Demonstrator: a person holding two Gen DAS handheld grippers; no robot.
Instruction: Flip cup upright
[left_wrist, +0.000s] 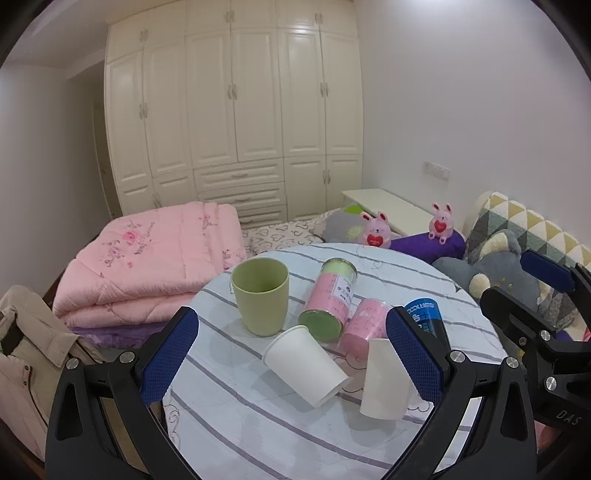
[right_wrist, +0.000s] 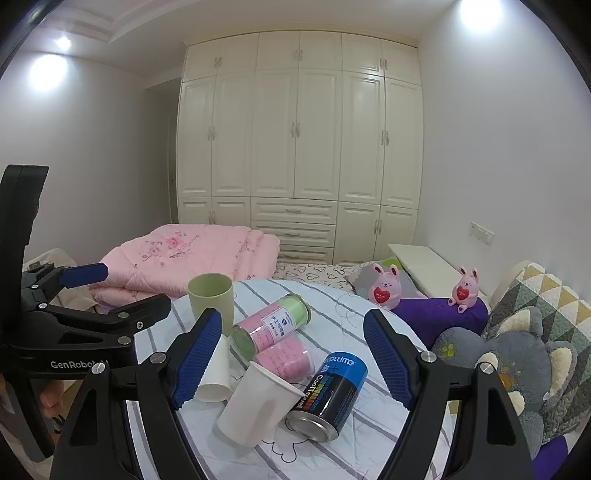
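Observation:
Two white paper cups lie on their sides on a round table with a striped cloth (left_wrist: 258, 435). One paper cup (left_wrist: 304, 363) lies between my left gripper's fingers; in the right wrist view it (right_wrist: 214, 376) is partly hidden behind the left finger. The second paper cup (left_wrist: 384, 380) lies partly behind my left gripper's right finger and shows centrally in the right wrist view (right_wrist: 258, 402). A green cup (left_wrist: 261, 295) stands upright, also in the right wrist view (right_wrist: 211, 297). My left gripper (left_wrist: 291, 358) is open and empty. My right gripper (right_wrist: 291, 358) is open and empty above the table.
A green-lidded pink canister (left_wrist: 330, 299), a pink roll (left_wrist: 364, 326) and a blue-black can (right_wrist: 328, 398) lie beside the cups. A folded pink quilt (left_wrist: 147, 258) lies on the bed to the left. Plush toys (right_wrist: 517, 354) and a purple bolster (right_wrist: 439, 314) sit right.

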